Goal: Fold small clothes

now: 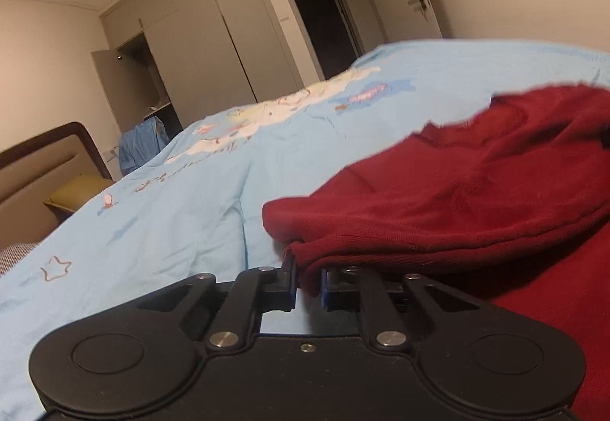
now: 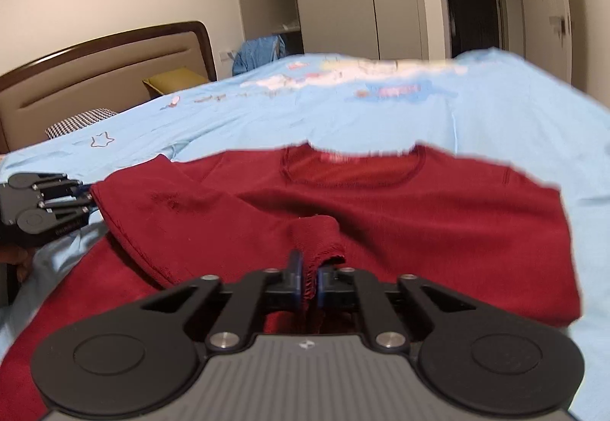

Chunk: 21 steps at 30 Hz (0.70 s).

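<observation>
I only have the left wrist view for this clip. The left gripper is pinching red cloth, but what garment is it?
Observer: A dark red sweater, lying on the light blue bedspread; the right wrist view shows its round neckline facing away.
Operator: Where is the right gripper?
Observer: The right gripper is shut on a sleeve cuff drawn over the sweater's middle.
Operator: And which part does mine hold?
Observer: The left gripper holds the sweater's left edge, where a fold of cloth is turned inward.
</observation>
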Each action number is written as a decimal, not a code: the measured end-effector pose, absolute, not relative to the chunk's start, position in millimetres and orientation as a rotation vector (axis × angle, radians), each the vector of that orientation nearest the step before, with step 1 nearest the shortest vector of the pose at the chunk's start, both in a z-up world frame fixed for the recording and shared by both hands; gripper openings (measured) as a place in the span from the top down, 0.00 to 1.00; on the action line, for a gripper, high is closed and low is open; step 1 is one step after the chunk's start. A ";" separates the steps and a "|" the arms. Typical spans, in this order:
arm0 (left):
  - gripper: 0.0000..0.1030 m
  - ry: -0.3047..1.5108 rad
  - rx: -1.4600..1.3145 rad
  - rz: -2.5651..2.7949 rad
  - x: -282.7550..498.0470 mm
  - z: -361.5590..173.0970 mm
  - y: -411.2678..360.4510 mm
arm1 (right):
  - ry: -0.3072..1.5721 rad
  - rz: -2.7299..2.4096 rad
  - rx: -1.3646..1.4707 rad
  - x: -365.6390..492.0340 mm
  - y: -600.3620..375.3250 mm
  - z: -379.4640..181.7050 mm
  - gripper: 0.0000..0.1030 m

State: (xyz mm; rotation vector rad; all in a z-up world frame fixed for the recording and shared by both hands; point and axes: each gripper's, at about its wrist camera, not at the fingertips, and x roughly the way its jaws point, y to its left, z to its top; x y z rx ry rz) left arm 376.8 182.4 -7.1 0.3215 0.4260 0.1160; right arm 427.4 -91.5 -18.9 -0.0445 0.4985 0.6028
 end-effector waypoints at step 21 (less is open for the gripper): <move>0.40 0.601 -0.139 0.209 341.9 -5.5 209.0 | 0.519 0.601 -0.061 395.3 -121.7 -19.7 0.39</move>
